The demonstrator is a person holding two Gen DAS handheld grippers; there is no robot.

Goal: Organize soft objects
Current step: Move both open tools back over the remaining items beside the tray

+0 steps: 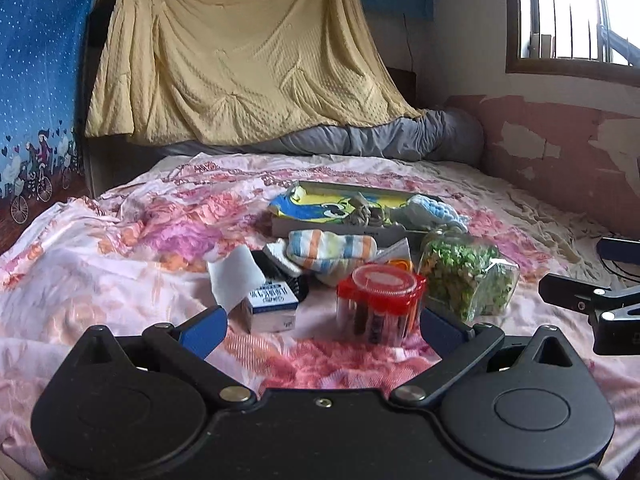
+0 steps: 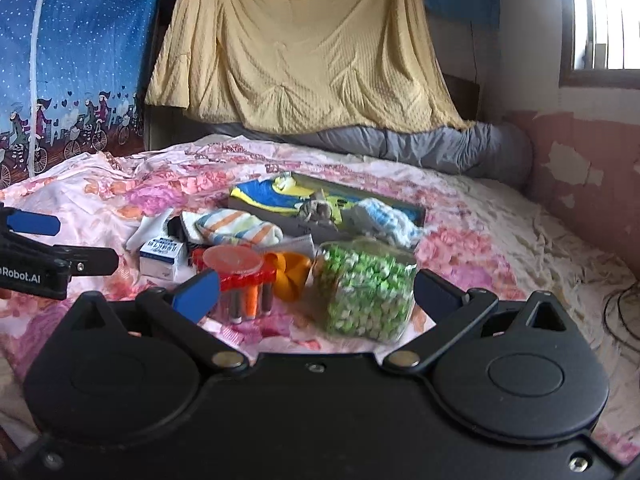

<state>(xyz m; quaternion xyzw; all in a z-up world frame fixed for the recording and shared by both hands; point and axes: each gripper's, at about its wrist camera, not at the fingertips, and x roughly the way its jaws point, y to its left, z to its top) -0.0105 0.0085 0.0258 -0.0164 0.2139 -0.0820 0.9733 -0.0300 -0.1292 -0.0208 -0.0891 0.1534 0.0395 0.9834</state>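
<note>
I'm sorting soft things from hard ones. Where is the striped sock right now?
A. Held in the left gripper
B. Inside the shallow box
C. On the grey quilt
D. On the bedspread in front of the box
D: the striped sock lies on the bedspread just in front of the shallow box, and both grippers are open and empty.

Red-lidded container [image 1: 380, 304], green jar [image 2: 366, 292] block box [image 1: 340, 229]; bedspread [image 1: 100, 248] leftward free.

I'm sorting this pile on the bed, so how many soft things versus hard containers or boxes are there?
Soft: 3: striped rolled sock, blue-and-white crocheted piece, yellow-and-blue cloth in the shallow box.
Hard: 4: red-lidded clear tub, clear jar of green bits, small white-and-blue carton, shallow cardboard box.
Total: 7; more lies half hidden.
</note>
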